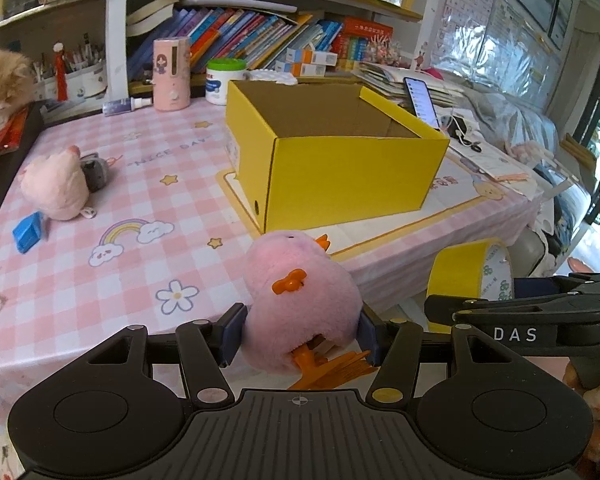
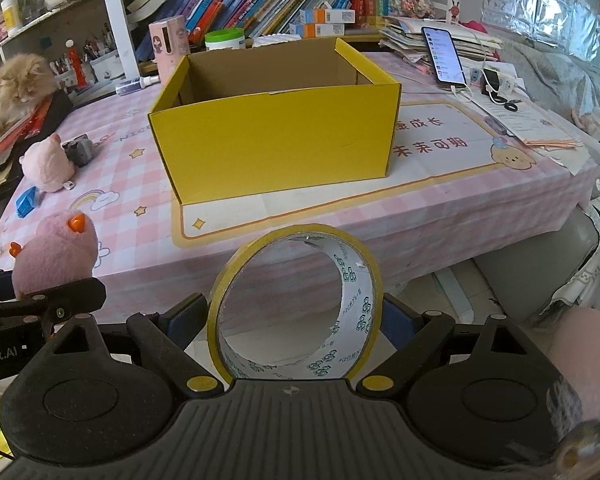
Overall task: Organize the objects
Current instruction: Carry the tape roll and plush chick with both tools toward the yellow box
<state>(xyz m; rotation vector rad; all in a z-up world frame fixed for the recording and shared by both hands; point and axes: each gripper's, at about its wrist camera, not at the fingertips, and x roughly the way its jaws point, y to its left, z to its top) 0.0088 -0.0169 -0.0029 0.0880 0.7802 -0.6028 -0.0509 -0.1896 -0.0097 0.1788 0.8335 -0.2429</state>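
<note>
My left gripper (image 1: 300,336) is shut on a pink plush chick (image 1: 300,300) with orange beak and feet, held above the table's front edge. The same pink plush chick (image 2: 56,256) shows at the left of the right wrist view. My right gripper (image 2: 296,320) is shut on a roll of yellow tape (image 2: 296,304), standing on edge between the pads. The yellow tape roll (image 1: 472,280) also appears at the right of the left wrist view. An open, empty yellow cardboard box (image 1: 336,156) (image 2: 276,132) stands on the pink checked tablecloth (image 1: 100,272) beyond both grippers.
A pale pink plush (image 1: 56,188) (image 2: 46,164), a small grey toy (image 1: 96,170) and a blue object (image 1: 28,232) lie at the table's left. A cat (image 2: 8,92) rests at the far left. Bottles, a lit phone (image 2: 444,56), papers and bookshelves line the back.
</note>
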